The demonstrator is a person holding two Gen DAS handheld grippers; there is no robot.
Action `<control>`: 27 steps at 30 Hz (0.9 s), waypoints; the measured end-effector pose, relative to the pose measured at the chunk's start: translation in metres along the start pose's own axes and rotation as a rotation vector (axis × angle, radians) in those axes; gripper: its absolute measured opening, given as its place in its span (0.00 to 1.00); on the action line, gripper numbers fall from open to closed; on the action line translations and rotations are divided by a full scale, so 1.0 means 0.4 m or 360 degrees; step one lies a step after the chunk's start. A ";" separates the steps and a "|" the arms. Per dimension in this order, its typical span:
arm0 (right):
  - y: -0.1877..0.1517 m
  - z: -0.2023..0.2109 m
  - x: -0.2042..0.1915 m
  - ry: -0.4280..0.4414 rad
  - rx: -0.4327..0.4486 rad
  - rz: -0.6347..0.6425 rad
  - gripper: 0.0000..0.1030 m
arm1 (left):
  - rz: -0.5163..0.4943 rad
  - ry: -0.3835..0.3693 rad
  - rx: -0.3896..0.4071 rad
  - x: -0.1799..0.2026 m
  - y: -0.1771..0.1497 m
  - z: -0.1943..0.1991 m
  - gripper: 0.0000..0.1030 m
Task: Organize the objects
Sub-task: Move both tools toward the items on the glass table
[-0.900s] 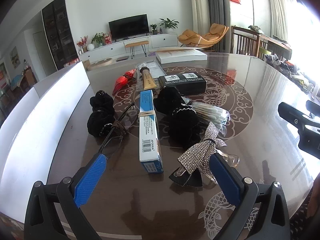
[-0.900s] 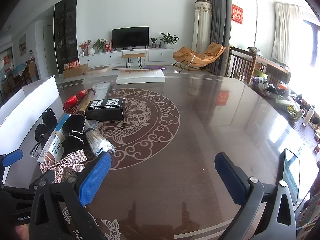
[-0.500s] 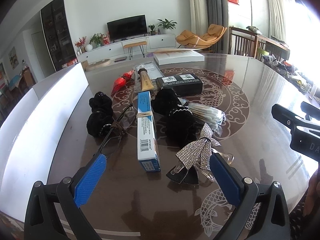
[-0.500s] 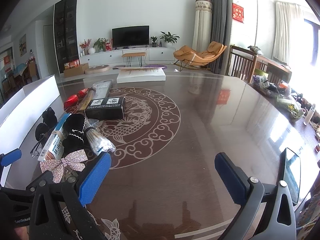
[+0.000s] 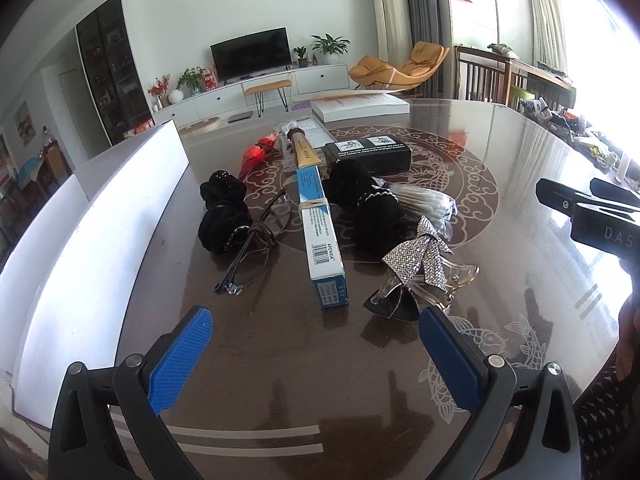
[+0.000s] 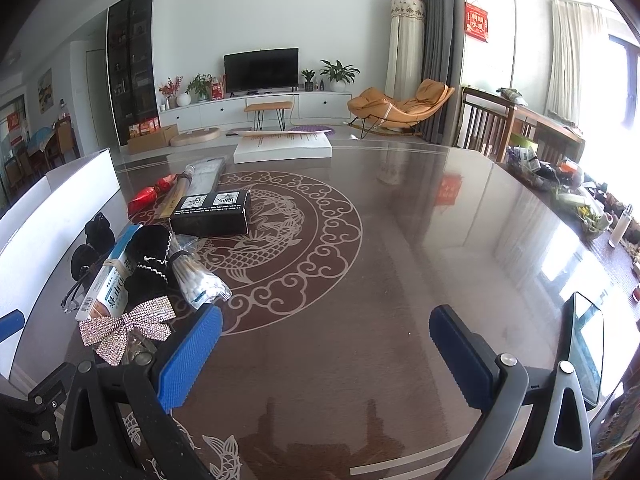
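1. The left gripper point(image 5: 312, 340) is seen with jaws spread to their widest; nothing is held between the blue pads, only bare table point(image 5: 280, 384).
2. The right gripper point(image 6: 320, 344) is likewise fully spread and empty, over bare tabletop.
3. The clutter is laid out ahead of the left jaws. The blue-and-white carton point(image 5: 322, 240) is lined up with the gap, its near end just beyond the fingertips.
4. The rhinestone bow clip point(image 5: 420, 260) is found just ahead of the left gripper's right finger; the eyeglasses point(image 5: 252, 256) lie ahead of its left finger.
5. From the right gripper, the same pile is seen off to the left of its left finger; the bow clip point(image 6: 128, 328) lies just beside that finger.
6. Counts noted: two black scrunchie bundles point(image 5: 222, 216) point(image 5: 368, 208), one bag of cotton swabs point(image 5: 424, 204), one black box point(image 5: 368, 152), one tan tube point(image 5: 304, 152), one red wrapped item point(image 5: 260, 150), one carton, one pair of glasses, one bow clip.
7. A white board point(image 5: 100, 216) is stood well to the left of the left jaws.
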State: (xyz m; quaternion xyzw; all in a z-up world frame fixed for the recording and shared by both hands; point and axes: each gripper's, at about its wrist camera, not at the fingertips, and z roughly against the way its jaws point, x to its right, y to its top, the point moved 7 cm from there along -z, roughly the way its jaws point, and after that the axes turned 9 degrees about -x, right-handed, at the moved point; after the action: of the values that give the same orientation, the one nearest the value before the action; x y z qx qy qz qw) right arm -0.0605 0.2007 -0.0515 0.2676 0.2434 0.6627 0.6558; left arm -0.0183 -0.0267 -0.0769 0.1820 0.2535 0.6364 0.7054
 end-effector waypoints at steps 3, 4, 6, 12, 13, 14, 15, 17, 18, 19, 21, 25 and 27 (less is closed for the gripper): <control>-0.004 -0.003 -0.001 0.0003 -0.0011 0.0009 1.00 | 0.0012 0.0003 -0.0034 -0.010 -0.015 -0.014 1.00; -0.005 -0.005 -0.004 0.0004 -0.0015 0.0012 1.00 | 0.0013 0.0003 -0.0041 -0.011 -0.019 -0.018 1.00; -0.008 -0.010 -0.008 0.0009 -0.0028 0.0021 1.00 | 0.0006 0.0011 -0.0049 -0.012 -0.024 -0.025 1.00; -0.017 -0.024 -0.019 0.0036 -0.0070 0.0048 1.00 | 0.0006 0.0021 -0.0108 -0.012 -0.043 -0.061 1.00; -0.018 -0.025 -0.022 0.0040 -0.0076 0.0054 1.00 | 0.0007 0.0019 -0.0119 -0.012 -0.046 -0.066 1.00; -0.019 -0.025 -0.024 0.0044 -0.0080 0.0060 1.00 | 0.0005 0.0022 -0.0128 -0.012 -0.048 -0.071 1.00; -0.021 -0.027 -0.029 0.0047 -0.0086 0.0069 1.00 | 0.0002 0.0027 -0.0135 -0.011 -0.050 -0.076 1.00; -0.021 -0.028 -0.034 0.0050 -0.0089 0.0080 1.00 | -0.0004 0.0032 -0.0145 -0.009 -0.055 -0.083 1.00; -0.021 -0.029 -0.036 0.0051 -0.0090 0.0086 1.00 | -0.0005 0.0035 -0.0151 -0.009 -0.056 -0.086 1.00; -0.020 -0.029 -0.039 0.0051 -0.0090 0.0091 1.00 | -0.0005 0.0037 -0.0158 -0.009 -0.058 -0.089 1.00; -0.021 -0.030 -0.042 0.0053 -0.0093 0.0097 1.00 | -0.0002 0.0038 -0.0174 -0.008 -0.060 -0.096 1.00; -0.023 -0.032 -0.041 0.0059 -0.0105 0.0096 1.00 | -0.0005 0.0042 -0.0193 -0.008 -0.061 -0.103 1.00; -0.025 -0.036 -0.042 0.0065 -0.0117 0.0096 1.00 | -0.0009 0.0050 -0.0199 -0.008 -0.060 -0.107 1.00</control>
State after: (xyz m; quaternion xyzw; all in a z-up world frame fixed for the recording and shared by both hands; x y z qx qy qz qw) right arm -0.0629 0.1845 -0.0694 0.2368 0.2242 0.6959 0.6398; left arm -0.0242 -0.0355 -0.1250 0.1269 0.2248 0.6518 0.7132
